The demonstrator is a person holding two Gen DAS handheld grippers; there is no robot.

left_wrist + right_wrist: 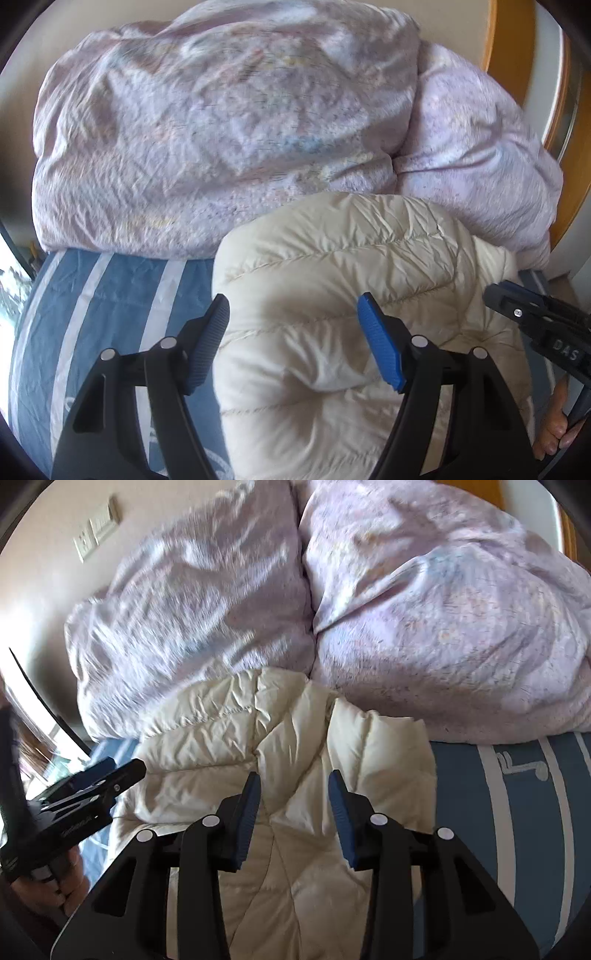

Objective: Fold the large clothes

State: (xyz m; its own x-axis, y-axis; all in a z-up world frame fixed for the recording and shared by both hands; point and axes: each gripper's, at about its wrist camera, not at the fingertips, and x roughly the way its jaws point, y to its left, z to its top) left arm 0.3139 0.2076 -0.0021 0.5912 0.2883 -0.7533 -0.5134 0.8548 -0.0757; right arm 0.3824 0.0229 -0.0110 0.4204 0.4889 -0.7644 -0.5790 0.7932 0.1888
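My left gripper (293, 339) stood wide, blue pads apart, nothing pinched between them; it hung over the left edge of the cream puffer jacket (351, 295), pointing down at it, pads clear of the fabric as far as I could see. My right gripper (294, 816) was narrower, jaws partly apart, also empty, hovering above the middle of the same jacket (280, 746) where a fold crease ran between two quilted panels. Each gripper showed in the other's view: the right one at the right edge of the left wrist view (539, 317) with my hand (557, 424) on its handle, the left one at the left edge of the right wrist view (85, 786) with my other hand (62, 886) under it. The jacket lay bunched on a blue sheet with white stripes (110, 295), stripes also visible on the right in the right wrist view (517, 812). Just behind the jacket, touching its far edge, sat a big crumpled lilac duvet (221, 129), in two lumps with a deep crease between (424, 609). Behind that, a pale wall with a switch plate (98, 528) and an orange wooden frame (509, 48) at top right.
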